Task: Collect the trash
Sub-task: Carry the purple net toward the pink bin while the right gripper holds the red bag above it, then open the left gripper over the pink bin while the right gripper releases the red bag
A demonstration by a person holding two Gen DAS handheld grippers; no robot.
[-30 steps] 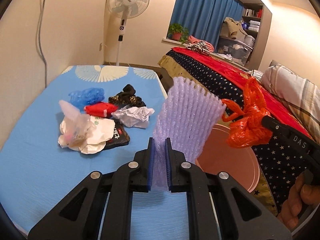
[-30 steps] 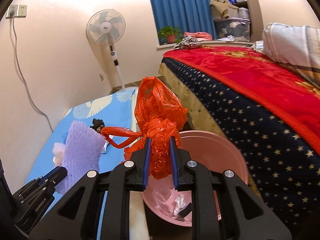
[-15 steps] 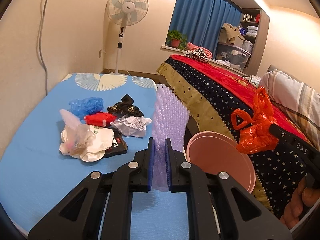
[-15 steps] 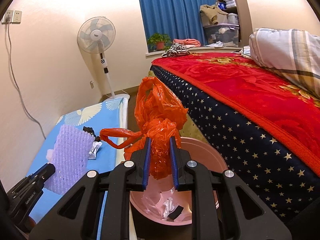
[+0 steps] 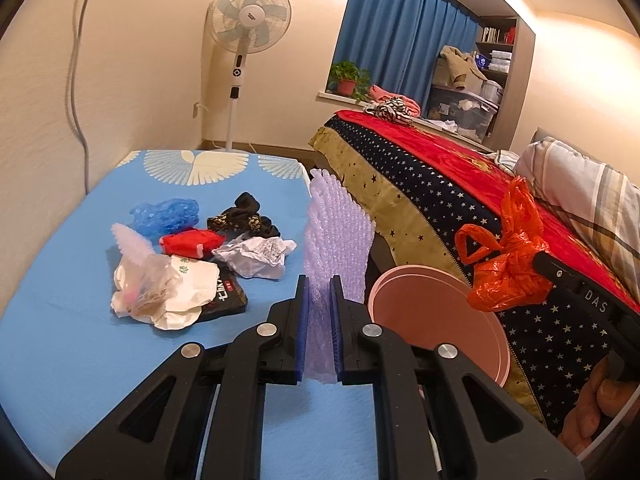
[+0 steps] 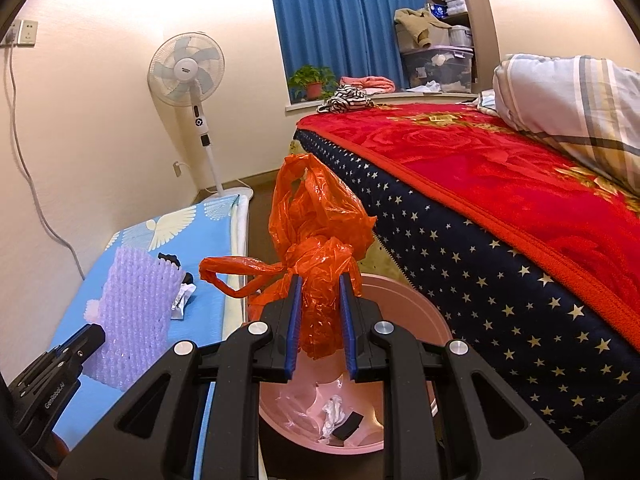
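My left gripper (image 5: 319, 330) is shut on a pale purple foam net sleeve (image 5: 336, 248), which stands upright over the blue mat's right edge, just left of the pink bin (image 5: 444, 320). In the right wrist view the same foam sleeve (image 6: 134, 316) shows at the left. My right gripper (image 6: 320, 328) is shut on a knotted orange plastic bag (image 6: 316, 236) held above the pink bin (image 6: 400, 304), which has scraps of paper and a dark piece at its bottom. A pile of loose trash (image 5: 188, 268) lies on the mat.
The blue mat (image 5: 80, 340) lies along the wall at the left. A bed with a red and starred blanket (image 6: 500, 216) borders the bin on the right. A standing fan (image 5: 248, 32) is at the back. A hand (image 5: 604, 400) holds the right gripper's handle.
The left gripper has swung the foam sleeve left, off the bin and over the mat's edge. The right gripper with the orange bag has shifted slightly above the bin.
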